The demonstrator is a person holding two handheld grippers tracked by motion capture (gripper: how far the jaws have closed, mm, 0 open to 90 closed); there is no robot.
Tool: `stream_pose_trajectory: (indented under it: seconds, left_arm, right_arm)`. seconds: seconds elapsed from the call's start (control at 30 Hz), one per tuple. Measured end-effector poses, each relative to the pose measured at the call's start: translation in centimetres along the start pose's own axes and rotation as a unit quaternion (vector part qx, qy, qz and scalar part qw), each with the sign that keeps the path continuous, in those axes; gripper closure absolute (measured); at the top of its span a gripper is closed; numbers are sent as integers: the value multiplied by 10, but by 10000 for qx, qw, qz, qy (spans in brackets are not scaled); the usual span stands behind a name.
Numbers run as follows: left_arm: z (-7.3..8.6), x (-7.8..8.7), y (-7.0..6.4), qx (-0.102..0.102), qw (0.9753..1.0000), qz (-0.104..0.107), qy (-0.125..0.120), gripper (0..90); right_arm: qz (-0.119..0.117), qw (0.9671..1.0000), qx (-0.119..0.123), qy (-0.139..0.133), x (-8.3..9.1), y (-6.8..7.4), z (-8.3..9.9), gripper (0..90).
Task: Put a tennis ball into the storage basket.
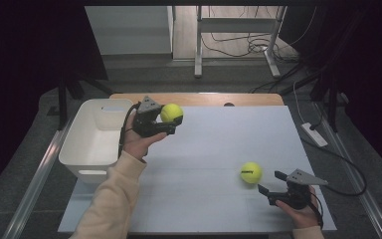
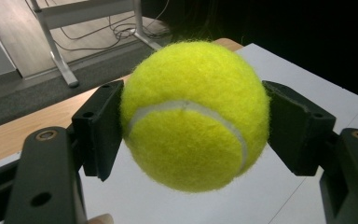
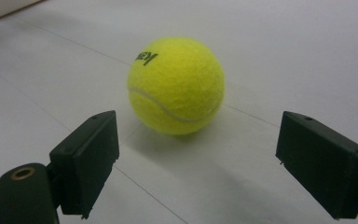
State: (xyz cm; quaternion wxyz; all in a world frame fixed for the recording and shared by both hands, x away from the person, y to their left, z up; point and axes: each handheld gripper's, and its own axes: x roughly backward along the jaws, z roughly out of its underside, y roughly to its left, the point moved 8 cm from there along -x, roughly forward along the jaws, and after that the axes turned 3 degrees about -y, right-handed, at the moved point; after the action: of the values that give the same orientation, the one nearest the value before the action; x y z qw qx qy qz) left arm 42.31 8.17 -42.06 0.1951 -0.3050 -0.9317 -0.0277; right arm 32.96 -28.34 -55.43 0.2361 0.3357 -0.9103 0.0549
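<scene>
My left gripper (image 1: 173, 119) is shut on a yellow tennis ball (image 1: 171, 112), held above the white table sheet (image 1: 219, 149) just right of the white bin (image 1: 97, 137). In the left gripper view the held tennis ball (image 2: 193, 114) is squeezed between both black pads (image 2: 100, 126). A second yellow tennis ball (image 1: 251, 173) rests on the sheet at the right. My right gripper (image 1: 271, 182) stands open just right of it and a little nearer to me. In the right gripper view this second ball (image 3: 176, 85) lies a little ahead of the spread jaws, untouched.
The white bin stands at the table's left edge and looks empty. A wooden table edge (image 1: 199, 98) shows behind the sheet. A power strip (image 1: 314, 134) and cables lie on the floor at the right. A metal frame (image 1: 236, 35) stands beyond the table.
</scene>
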Motion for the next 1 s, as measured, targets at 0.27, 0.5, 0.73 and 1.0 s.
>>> stream_pose_trajectory:
  seconds: [0.27, 0.5, 0.73, 1.0]
  left_arm:
    - [-5, 8, 2, -5, 10000, -53, -68, 269]
    - [-9, 15, 6, 1, 9998, -110, -139, 269]
    - [-11, 19, 9, 20, 9997, -164, -166, 269]
    - [-13, 24, 13, 42, 9995, -216, -216, 269]
  right_arm:
    - [-11, 10000, 1, -21, 0, 0, -1, 131]
    - [-1, 10000, 13, -10, 0, 0, -1, 131]
    - [-11, 10000, 1, -22, 0, 0, -1, 131]
    - [-1, 10000, 7, -10, 0, 0, -1, 131]
